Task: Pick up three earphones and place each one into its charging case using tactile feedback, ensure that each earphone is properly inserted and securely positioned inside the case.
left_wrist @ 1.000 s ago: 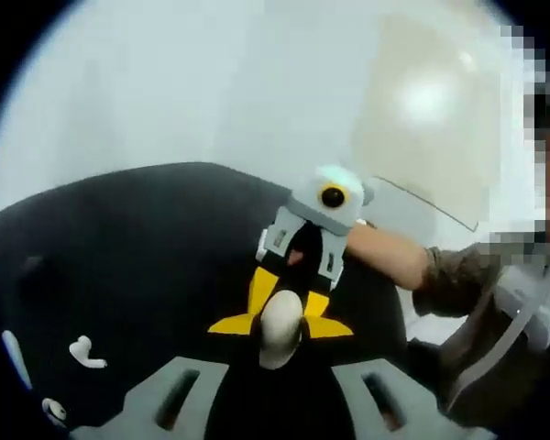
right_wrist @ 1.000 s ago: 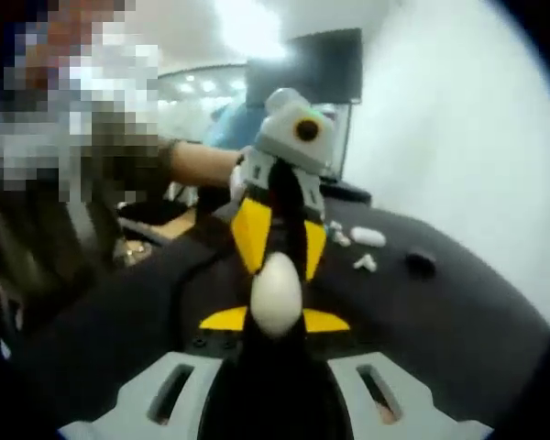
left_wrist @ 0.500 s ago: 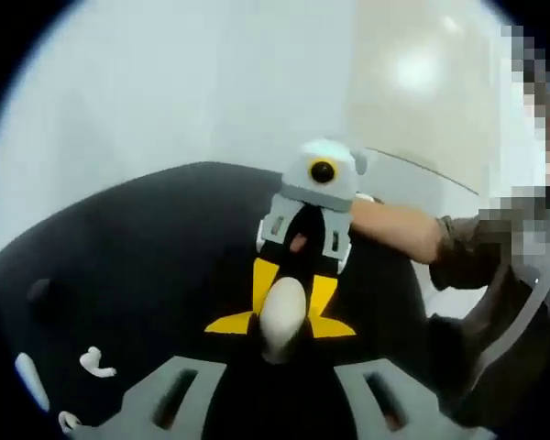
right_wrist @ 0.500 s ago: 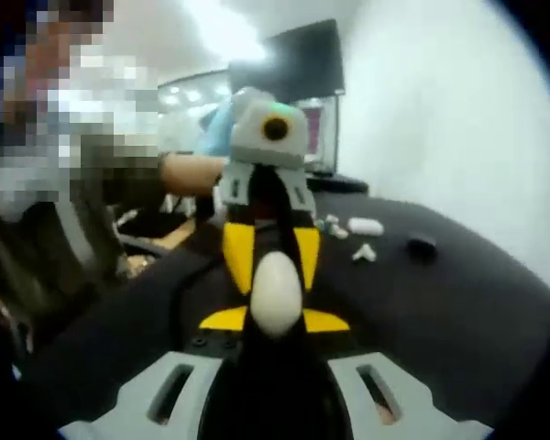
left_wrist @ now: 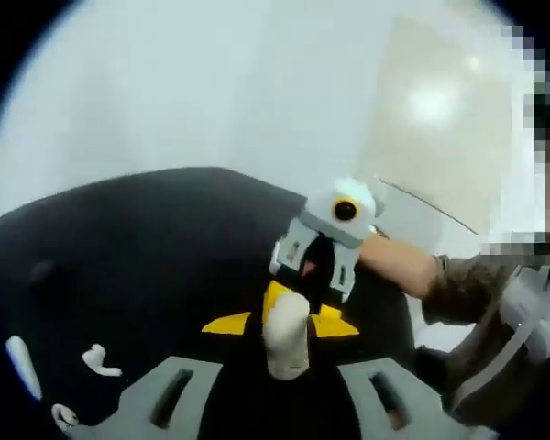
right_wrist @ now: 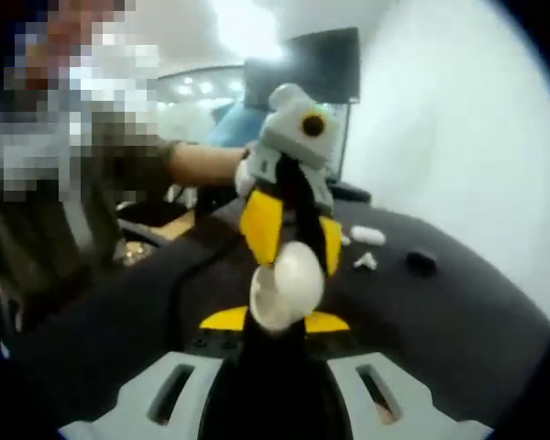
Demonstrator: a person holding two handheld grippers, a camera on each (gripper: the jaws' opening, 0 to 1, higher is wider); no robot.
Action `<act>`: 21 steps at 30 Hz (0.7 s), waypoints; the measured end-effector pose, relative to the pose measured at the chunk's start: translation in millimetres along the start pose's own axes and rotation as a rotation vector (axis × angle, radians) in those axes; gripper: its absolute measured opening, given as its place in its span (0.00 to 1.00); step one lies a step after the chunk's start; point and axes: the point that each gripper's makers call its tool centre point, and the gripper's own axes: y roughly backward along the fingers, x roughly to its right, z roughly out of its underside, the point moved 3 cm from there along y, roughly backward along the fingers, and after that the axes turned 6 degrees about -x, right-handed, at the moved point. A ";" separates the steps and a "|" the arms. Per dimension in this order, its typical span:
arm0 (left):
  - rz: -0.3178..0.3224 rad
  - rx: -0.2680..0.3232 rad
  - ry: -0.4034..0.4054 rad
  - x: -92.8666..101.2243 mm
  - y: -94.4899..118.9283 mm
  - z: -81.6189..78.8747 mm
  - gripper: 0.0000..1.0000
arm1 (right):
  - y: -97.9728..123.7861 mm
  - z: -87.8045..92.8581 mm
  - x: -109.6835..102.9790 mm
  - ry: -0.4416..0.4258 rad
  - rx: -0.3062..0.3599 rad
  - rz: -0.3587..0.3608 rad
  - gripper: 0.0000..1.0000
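A white egg-shaped charging case [left_wrist: 287, 341] is held in the air between both grippers, above a black table [left_wrist: 137, 247]. My left gripper [left_wrist: 282, 326] is shut on its near end. My right gripper [left_wrist: 304, 304], with yellow fingers, faces it and is shut on the far end. In the right gripper view the case [right_wrist: 286, 280] is tilted and looks partly hinged open above my right gripper [right_wrist: 275, 316]. The left gripper [right_wrist: 289, 234] clamps its upper part. A white earphone [left_wrist: 101, 360] lies on the table at lower left, and another [left_wrist: 62, 417] lies nearer the edge.
A long white case [left_wrist: 18, 362] and a small dark object [left_wrist: 41, 271] lie on the table's left side. The right gripper view shows a white case [right_wrist: 367, 236], an earphone [right_wrist: 365, 262] and a dark object [right_wrist: 422, 262] on the table. A person's sleeve [left_wrist: 458, 284] is at right.
The case has tilted and now looks partly open in the right gripper view. The left gripper has rolled to one side. Both grippers still hold the case.
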 end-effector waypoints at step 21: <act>-0.347 0.074 0.038 -98.3 163.5 3.0 0.17 | 2.8 -2.5 -0.3 -0.082 0.015 -0.018 0.21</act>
